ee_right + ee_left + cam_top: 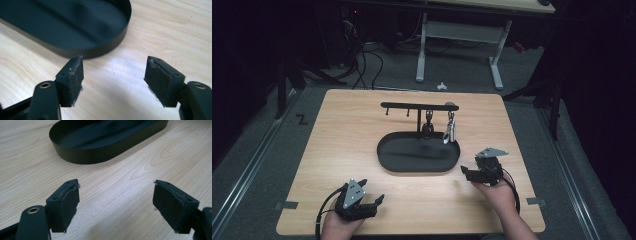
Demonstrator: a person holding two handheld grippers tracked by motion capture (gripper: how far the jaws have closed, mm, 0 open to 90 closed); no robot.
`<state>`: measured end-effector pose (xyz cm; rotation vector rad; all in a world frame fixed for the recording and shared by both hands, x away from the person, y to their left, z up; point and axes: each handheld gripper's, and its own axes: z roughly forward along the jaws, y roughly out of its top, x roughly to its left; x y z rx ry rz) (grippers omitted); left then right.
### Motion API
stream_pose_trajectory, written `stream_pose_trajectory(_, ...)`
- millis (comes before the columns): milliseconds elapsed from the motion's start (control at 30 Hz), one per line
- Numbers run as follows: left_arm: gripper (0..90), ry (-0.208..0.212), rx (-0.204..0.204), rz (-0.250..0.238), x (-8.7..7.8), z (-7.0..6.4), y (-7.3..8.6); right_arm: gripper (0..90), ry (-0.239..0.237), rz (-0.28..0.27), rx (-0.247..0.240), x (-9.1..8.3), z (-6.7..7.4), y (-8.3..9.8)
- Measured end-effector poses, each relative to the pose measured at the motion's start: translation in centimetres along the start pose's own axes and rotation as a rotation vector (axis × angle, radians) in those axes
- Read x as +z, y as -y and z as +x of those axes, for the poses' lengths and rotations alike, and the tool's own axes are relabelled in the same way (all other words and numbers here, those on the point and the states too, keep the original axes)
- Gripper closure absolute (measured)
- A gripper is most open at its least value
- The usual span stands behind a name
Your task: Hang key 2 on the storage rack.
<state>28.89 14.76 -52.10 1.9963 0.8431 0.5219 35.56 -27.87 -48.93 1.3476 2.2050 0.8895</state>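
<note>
On my high view I have a pale wooden table [362, 150] with a clear, wavy grain, and at the centre of the frame sits a black oval tray [388, 156], smooth and matte, with a low straight wall all round. A thin black rack [412, 105] rises from the tray's far edge, its crossbar carrying small hooks; from the right half of the bar hang a dark, rounded key fob [428, 126] and a shiny metal carabiner [448, 132], both dangling just above the tray's back rim. My left gripper [373, 191] lies at the lower left of that frame, well apart from the tray, with its grey three-cornered plate on top. In the left gripper view its jaws stand wide apart, the black pads [65, 203] blocky and slightly rough at the edges, with only bare wood between them and the tray's curved wall across the upper part of the frame. My right gripper [468, 170] sits at the lower right of the high view, near the tray's right end. In the right gripper view its jaws are also spread wide, the worn, scuffed pads [72, 80] holding nothing, and the tray's rounded end [110, 42] fills the upper left, just beyond the left pad.
</note>
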Motion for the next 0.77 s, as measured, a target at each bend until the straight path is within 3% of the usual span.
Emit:
stream_pose_trajectory(200,22.0,0.008,0.024,0.000,0.0,-0.9,-0.4,23.1,-0.002,-0.037,-0.007,-0.4,0.7,3.6)
stream_pose_trajectory(333,22.0,0.010,0.020,0.002,0.2,-1.3,-0.5,22.1,0.072,-0.127,-0.089,-2.0,1.9,7.0)
stream_pose_trajectory(400,22.0,0.017,0.020,0.001,0.4,-1.5,-0.6,17.8,0.049,-0.124,-0.079,-3.0,1.5,7.0)
stream_pose_trajectory(433,22.0,0.019,0.022,0.001,0.5,-1.6,-0.6,20.0,0.069,-0.150,-0.074,-3.4,1.2,7.1)
stream_pose_trajectory(567,21.9,0.026,0.022,0.008,0.7,-1.8,-0.5,18.9,0.058,-0.168,0.005,-3.5,0.2,7.3)
stream_pose_trajectory(767,21.7,0.031,0.046,-0.004,0.5,-1.7,-0.8,18.4,0.078,-0.165,0.015,-3.6,0.2,7.5)
